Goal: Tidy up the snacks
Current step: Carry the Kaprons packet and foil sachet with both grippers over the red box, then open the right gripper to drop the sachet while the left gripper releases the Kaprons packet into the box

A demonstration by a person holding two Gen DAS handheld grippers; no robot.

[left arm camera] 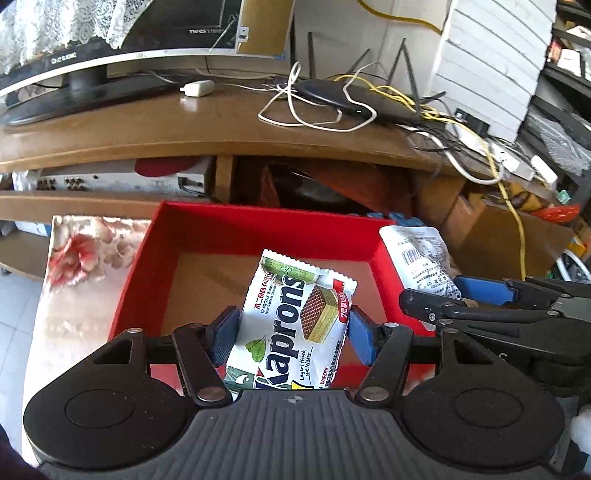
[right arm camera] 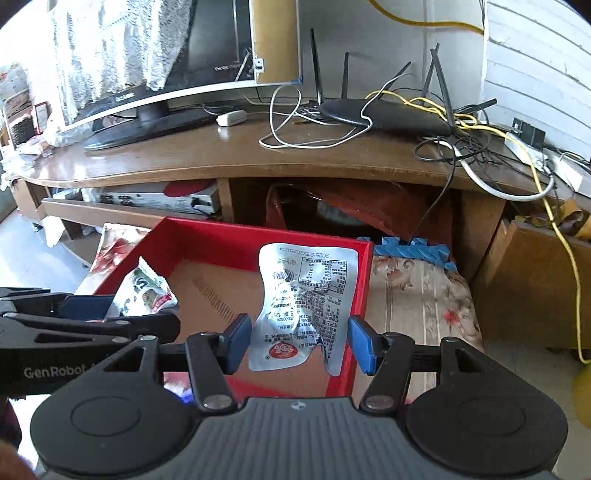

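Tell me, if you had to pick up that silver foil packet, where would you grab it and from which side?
Probably as the right tool has it now: across the lower body of the silver foil packet, one finger on each side edge, coming from its bottom end. It is flat, thin and crinkled, so pinching across the narrow waist looks surest.

Home living room — wooden TV table (left arm camera: 207,129) bearing lace-draped television (left arm camera: 110,37), router (right arm camera: 384,112) amid tangled cables, floral cloth (right arm camera: 417,295) below.

A curved wooden TV stand (left arm camera: 221,136) carries a monitor (left arm camera: 110,33), router (right arm camera: 384,114) and tangled cables (right arm camera: 480,147); pale tiled floor (left arm camera: 14,314).
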